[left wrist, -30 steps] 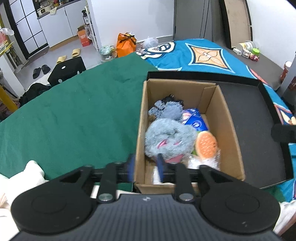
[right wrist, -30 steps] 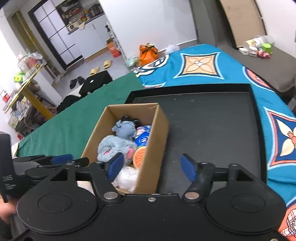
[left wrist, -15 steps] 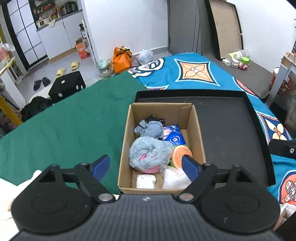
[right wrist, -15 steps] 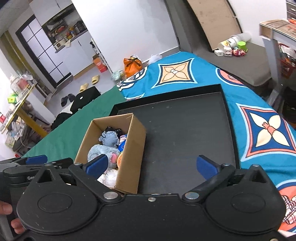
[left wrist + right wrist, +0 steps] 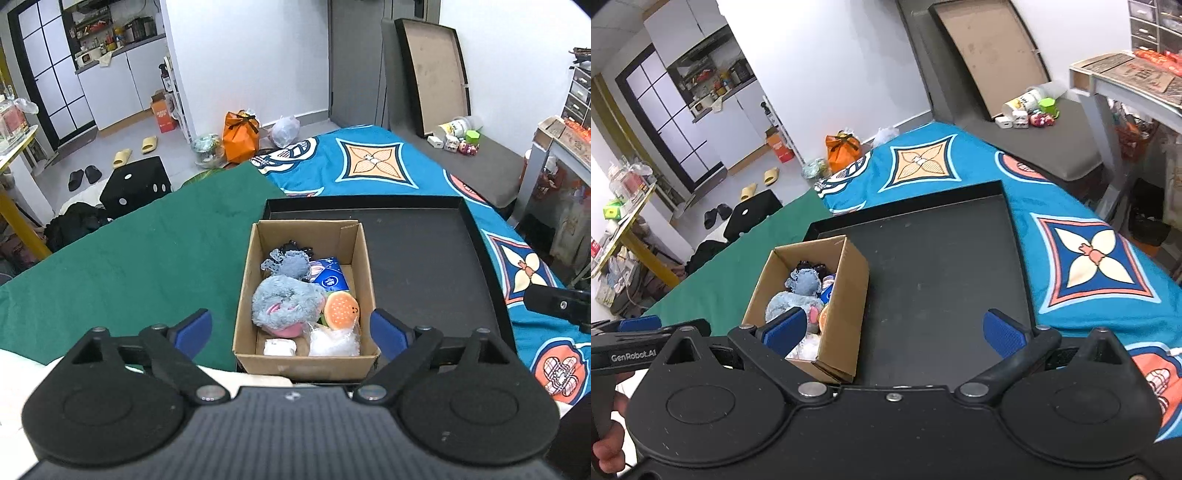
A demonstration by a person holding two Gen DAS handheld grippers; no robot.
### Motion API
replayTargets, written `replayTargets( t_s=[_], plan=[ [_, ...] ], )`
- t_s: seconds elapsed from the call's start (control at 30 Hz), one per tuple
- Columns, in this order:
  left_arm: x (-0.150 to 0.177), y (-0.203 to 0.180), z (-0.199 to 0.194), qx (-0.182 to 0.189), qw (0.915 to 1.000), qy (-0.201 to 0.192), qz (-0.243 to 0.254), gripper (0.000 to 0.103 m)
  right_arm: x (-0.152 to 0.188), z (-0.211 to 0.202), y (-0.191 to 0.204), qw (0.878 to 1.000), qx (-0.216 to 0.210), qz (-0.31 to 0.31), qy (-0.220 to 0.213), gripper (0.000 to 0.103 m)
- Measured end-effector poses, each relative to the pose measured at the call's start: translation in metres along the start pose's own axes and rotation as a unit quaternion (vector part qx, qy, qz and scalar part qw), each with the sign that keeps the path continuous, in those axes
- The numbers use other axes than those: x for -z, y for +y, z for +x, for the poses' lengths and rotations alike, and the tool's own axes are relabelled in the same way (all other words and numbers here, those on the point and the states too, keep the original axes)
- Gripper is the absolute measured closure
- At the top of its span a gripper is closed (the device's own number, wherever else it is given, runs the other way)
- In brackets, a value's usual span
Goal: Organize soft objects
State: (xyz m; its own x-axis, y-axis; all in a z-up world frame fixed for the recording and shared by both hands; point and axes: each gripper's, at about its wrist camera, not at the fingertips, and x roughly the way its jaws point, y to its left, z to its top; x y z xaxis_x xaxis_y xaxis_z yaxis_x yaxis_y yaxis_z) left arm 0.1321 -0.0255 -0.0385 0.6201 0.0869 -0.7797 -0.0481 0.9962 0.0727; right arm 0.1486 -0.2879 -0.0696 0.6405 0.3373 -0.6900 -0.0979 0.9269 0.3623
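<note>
- The room had white walls and a grey tiled floor (image 5: 122, 136); nearer lay a bed with one green blanket (image 5: 140, 251) beside one blue patterned blanket (image 5: 373, 166).
- One black tray (image 5: 424, 258) lay across the blankets, and one cardboard box (image 5: 364, 266) stood in its left part, its top open.
- The left tongs (image 5: 291, 330) were spread wide, holding nothing, their blue pads either side of the box's near end and above it.
- The right tongs (image 5: 894, 328) were also spread wide and empty, over the tray's bare floor just right of the box; the left pad overlapped the box's near end in that view.
- Inside the box sat one large grey plush (image 5: 286, 304), one smaller grey-blue plush (image 5: 291, 264) behind it, one blue packet (image 5: 328, 278), one orange burger-shaped toy (image 5: 341, 308), one clear plastic bag (image 5: 334, 341) and one small white item (image 5: 280, 346).
- On the floor beyond stood one orange bag (image 5: 240, 134), one black stool (image 5: 136, 186), and two pairs of slippers (image 5: 135, 151).
</note>
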Motion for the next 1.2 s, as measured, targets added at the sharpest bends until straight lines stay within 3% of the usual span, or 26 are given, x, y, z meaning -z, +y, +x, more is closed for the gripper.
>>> replayTargets(
  t_s=[0.17, 1.2],
  plan=[
    [0.005, 0.002, -0.014, 0.009, 1.0, 0.0, -0.005, 0.01, 0.005, -0.016, 0.001, 1.0, 0.007, -0.002, -0.012, 0.0],
    [0.065, 0.007, -0.133, 0.032, 0.9952, -0.092, -0.012, 0.001, 0.047, -0.128, 0.025, 0.995, 0.015, -0.033, -0.097, 0.0]
  ],
)
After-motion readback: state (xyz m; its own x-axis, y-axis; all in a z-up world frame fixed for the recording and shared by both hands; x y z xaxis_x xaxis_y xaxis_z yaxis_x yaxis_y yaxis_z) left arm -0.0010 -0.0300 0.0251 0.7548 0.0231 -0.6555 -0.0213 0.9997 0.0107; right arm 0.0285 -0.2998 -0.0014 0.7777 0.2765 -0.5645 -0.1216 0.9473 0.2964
